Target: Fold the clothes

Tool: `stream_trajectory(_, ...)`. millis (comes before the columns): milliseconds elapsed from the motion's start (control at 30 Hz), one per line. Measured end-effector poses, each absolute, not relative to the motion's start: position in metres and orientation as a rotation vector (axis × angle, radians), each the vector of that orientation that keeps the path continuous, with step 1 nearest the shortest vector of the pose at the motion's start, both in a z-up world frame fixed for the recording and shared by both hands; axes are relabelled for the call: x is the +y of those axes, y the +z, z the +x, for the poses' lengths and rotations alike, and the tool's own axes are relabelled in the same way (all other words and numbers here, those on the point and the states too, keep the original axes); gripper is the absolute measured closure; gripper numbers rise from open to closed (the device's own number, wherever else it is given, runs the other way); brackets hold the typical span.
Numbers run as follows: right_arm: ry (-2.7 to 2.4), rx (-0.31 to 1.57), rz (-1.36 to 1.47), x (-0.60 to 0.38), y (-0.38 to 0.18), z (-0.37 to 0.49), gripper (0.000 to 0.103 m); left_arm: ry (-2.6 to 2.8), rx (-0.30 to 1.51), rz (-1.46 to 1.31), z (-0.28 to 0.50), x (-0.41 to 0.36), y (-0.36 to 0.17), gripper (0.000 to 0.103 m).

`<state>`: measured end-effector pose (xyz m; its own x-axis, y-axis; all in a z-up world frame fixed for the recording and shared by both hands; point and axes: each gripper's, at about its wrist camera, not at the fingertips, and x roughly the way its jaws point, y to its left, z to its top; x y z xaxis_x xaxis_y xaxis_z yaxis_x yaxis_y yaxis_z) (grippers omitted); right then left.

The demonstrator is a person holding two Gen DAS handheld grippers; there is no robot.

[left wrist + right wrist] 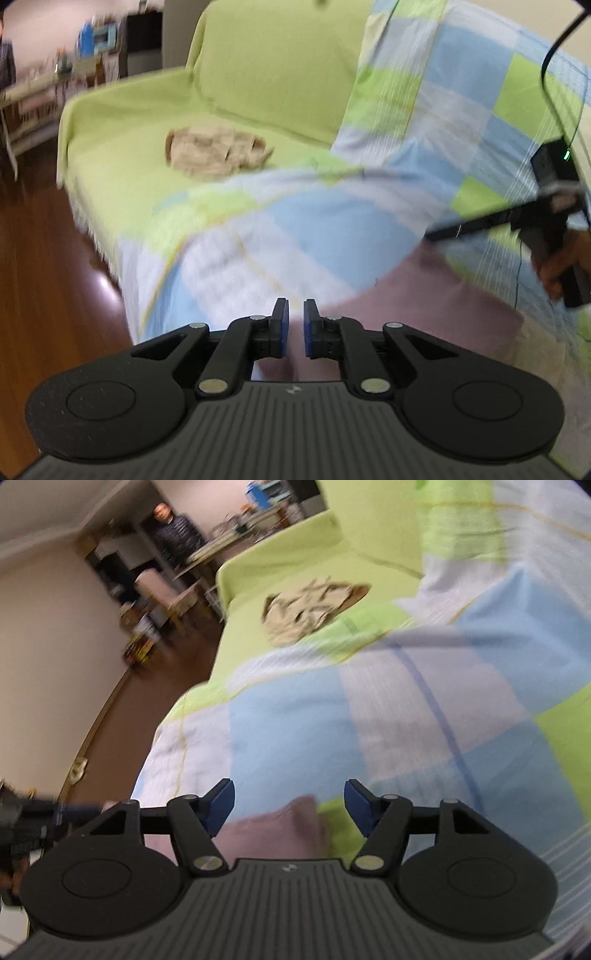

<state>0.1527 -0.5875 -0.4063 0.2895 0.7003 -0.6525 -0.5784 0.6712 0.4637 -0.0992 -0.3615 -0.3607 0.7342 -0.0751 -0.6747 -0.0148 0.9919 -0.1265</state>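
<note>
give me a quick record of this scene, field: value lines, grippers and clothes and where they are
place: sofa under a light green cover, checked blanket draped over its right part
pink garment: pink cloth lying on the blanket, just ahead of both grippers
beige garment: crumpled beige clothes on the green seat, farther back, untouched
left gripper: nearly closed with a narrow gap, above the pink cloth; grip unclear
right gripper: open, empty, pink cloth below
image quality: motion blur in both views

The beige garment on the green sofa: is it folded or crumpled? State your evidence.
Crumpled. The beige garment lies in an irregular heap with uneven creases and ragged edges on the green sofa cover, no straight fold lines; both views are blurred.
</note>
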Motion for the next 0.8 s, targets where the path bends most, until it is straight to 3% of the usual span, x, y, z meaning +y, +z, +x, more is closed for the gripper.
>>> stream_trajectory(167,0.878,0.969,0.209,-0.565,-0.414,0.146,0.041,0.037,0.899,-0.154,-0.077,-0.350,-0.385,0.092)
stream_trajectory(333,0.896,0.987,0.270,-0.554,-0.409,0.126,0.041,0.070,1.067,-0.232,-0.071,-0.328,-0.422,0.078)
stream_trajectory(467,0.893,1.020,0.275,-0.550,-0.410,0.103,0.041,0.157,1.021,-0.051,-0.076,-0.332,-0.406,0.080)
stream_trajectory(600,0.867,1.014,0.285,-0.565,-0.406,0.080,0.041,0.086,0.965,-0.116,-0.097,-0.335,-0.380,0.082)
stream_trajectory(733,0.859,0.975,0.110,-0.591,-0.390,0.038,0.039,-0.104,0.958,-0.028,-0.128,-0.383,-0.366,0.063)
stream_trajectory(800,0.896,0.947,-0.076,-0.595,-0.383,0.016,0.038,-0.216,0.988,0.046,-0.148,-0.422,-0.374,0.062)
